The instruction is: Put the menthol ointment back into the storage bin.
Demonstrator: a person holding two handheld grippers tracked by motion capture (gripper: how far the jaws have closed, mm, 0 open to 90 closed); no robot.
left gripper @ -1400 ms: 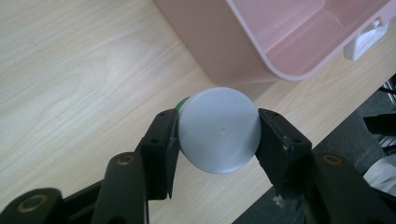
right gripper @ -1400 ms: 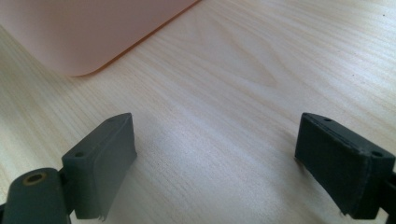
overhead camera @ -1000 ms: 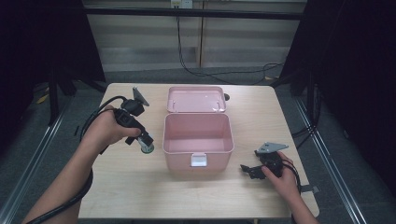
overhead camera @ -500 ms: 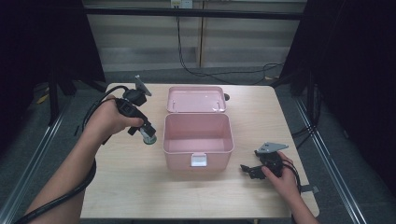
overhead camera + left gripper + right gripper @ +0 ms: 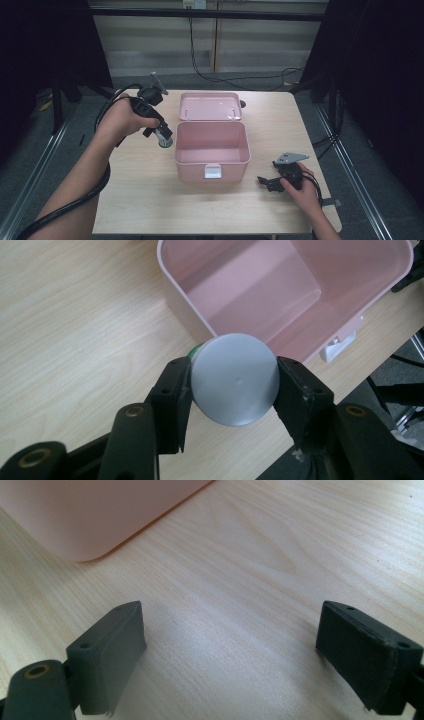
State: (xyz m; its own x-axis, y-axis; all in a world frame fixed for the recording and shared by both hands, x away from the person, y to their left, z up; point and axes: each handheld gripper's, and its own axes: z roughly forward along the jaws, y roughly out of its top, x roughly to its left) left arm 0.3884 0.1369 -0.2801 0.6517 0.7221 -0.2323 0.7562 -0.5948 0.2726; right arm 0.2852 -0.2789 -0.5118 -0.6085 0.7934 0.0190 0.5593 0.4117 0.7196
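Left tongs point(image 5: 233, 382) clenched on a jar point(image 5: 235, 379): both pads pressed against the sides of its grey lid, a sliver of green showing behind the lid's upper left edge. Jar held off the table point(image 5: 150, 200), lid end facing back along the tongs. In the high view, left tongs point(image 5: 163, 135) angled down and rightward, jar point(image 5: 164, 140) at their tip, just beside the left wall of the box point(image 5: 212, 150) and above its rim level.

Ahead of the left tongs in the left gripper view: open pink box point(image 5: 280, 295), cavity bare, white latch point(image 5: 341, 344) on the near wall, to the right of the jar. Box rim just beyond the lid. Wood grain to the left of and below the tongs.

Lid of the box point(image 5: 210, 106) laid flat beyond the box, touching its far edge, inner side up.

Right tongs point(image 5: 230, 650) released: pads well apart, bare table point(image 5: 240, 580) between them. Resting low on the table. Rounded pink corner of the box point(image 5: 80, 515) ahead of the tongs and to their left, near but apart. In the high view, right tongs point(image 5: 265, 182) just right of the box's front corner, tips pointing toward it, hand point(image 5: 300, 187) wrapped around the body, grey plate on top.
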